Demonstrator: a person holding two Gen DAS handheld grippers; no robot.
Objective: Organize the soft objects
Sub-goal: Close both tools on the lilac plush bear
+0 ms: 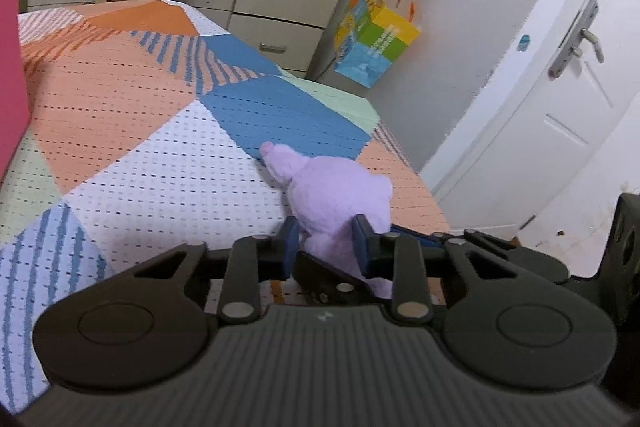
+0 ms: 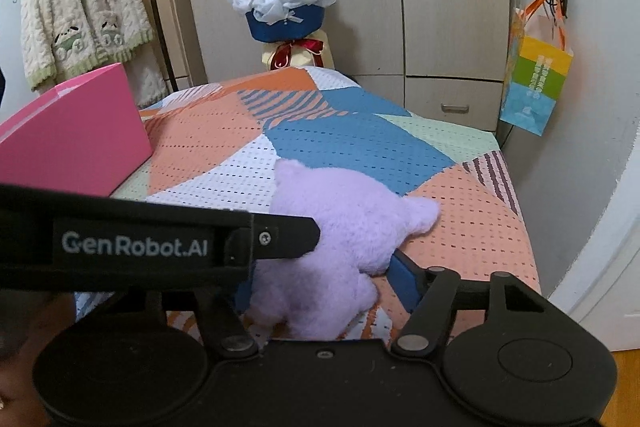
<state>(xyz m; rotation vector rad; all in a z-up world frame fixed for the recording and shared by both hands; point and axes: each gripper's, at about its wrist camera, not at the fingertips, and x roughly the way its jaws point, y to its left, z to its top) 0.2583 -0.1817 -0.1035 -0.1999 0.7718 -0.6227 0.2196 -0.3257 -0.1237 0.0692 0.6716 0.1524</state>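
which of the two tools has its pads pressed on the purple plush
The left tool: its blue pads pinch the purple plush. The right tool straddles it, one pad clear.

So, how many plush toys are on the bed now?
1. The purple plush toy lies on the patchwork bed cover, near its front edge. More could be hidden inside the pink box.

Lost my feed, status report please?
Left gripper shut on purple plush toy. Right gripper open around it. Pink box nearby.

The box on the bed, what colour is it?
Plain pink box, clearest in the right wrist view.
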